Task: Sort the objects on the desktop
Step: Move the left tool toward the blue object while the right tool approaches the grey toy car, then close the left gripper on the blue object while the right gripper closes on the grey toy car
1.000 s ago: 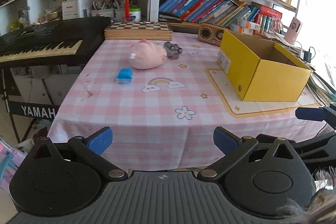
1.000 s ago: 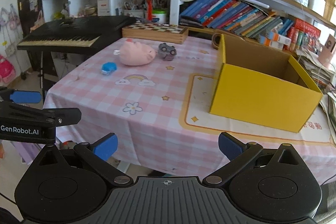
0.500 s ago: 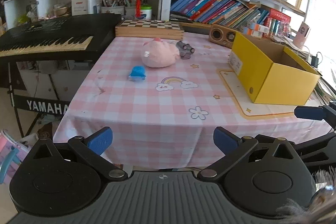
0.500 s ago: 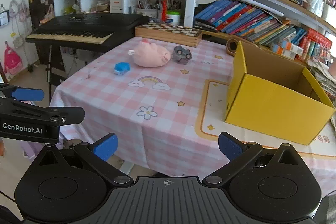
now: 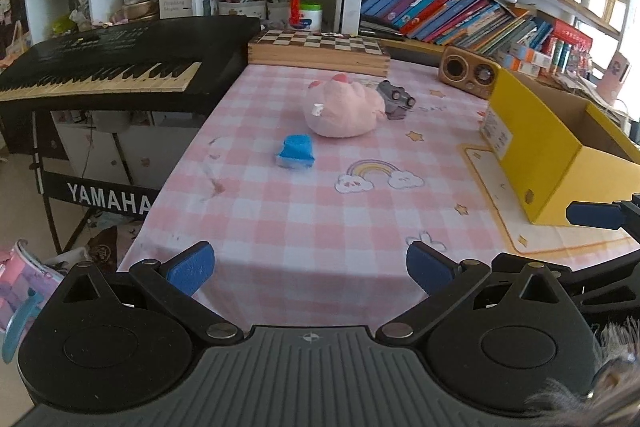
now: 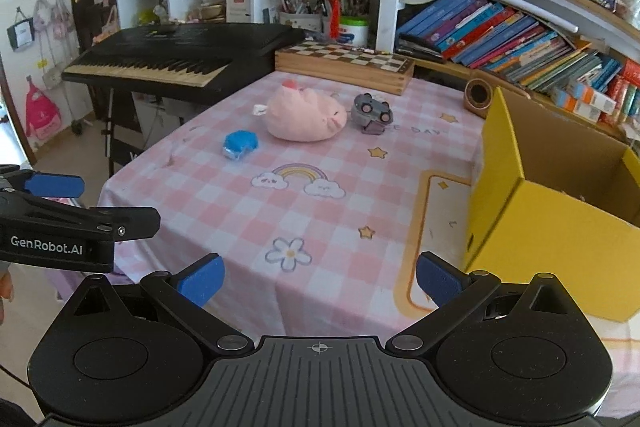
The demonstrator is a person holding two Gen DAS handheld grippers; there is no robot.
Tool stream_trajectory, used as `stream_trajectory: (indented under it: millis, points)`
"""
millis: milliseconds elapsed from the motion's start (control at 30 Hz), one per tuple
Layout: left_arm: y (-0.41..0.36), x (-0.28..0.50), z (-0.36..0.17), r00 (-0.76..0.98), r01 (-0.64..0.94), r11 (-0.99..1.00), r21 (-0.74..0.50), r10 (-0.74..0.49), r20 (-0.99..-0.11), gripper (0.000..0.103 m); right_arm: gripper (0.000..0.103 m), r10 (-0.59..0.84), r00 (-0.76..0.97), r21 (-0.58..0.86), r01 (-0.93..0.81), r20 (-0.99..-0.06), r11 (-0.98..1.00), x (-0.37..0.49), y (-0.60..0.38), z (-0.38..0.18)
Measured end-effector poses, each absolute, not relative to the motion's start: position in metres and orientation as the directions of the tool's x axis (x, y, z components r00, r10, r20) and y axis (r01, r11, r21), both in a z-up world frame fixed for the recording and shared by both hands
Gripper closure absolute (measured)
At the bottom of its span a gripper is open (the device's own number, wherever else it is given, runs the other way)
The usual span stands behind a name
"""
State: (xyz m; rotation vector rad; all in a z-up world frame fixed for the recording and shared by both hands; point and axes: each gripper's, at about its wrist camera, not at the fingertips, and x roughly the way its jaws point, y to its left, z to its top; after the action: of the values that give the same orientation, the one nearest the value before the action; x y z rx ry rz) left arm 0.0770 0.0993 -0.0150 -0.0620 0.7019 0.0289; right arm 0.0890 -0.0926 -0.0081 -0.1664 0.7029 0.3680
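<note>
Left gripper [image 5: 308,265] and right gripper [image 6: 318,277] spread empty short of bench [image 6: 340,211]; pink plush [image 6: 306,117] likely soft, light, best pinched mid-body.

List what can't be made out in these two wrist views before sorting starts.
- Yellow box interior: floor hidden by its own walls in both views.
- Grey toy: partly behind the pink plush in the left wrist view; too small to identify.
- Blue object: too small to tell what it is.
- Wooden speaker: half hidden by the box in the right wrist view.
</note>
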Motion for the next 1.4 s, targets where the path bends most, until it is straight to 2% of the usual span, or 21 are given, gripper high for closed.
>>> stream_trajectory:
  millis: [567,900,1000,1133,1367,1400]
  points:
    - [0.108,0.161,-0.019,0.746,-0.104,0.994,-0.042,0.050,-0.664,0.000,0.000,0.255,0.687,0.039,-0.314,-0.680,0.949,0.184,-0.100,-0.016]
    - [0.110,0.193,-0.029,0.744,-0.116,0.993,-0.034,0.064,-0.665,0.000,0.000,0.292,0.670,0.073,-0.335,-0.682,0.940,0.227,-0.091,-0.019]
    - [0.110,0.206,-0.035,0.745,-0.097,0.995,-0.034,0.050,-0.666,0.004,0.000,0.298,0.668,0.085,-0.332,-0.682,0.939,0.238,-0.088,-0.019]
    - [0.110,0.231,-0.045,0.729,-0.079,0.996,-0.034,0.035,-0.684,0.027,0.000,0.308,0.661,0.096,-0.337,-0.684,0.937,0.252,-0.083,-0.020]
    - [0.113,0.265,-0.061,0.702,-0.068,0.997,-0.025,0.030,-0.712,0.056,0.000,0.305,0.672,0.102,-0.324,-0.675,0.940,0.280,-0.077,-0.021]
    - [0.113,0.267,-0.063,0.696,-0.062,0.998,-0.027,0.024,-0.718,0.064,0.000,0.301,0.674,0.103,-0.317,-0.675,0.943,0.284,-0.077,-0.022]
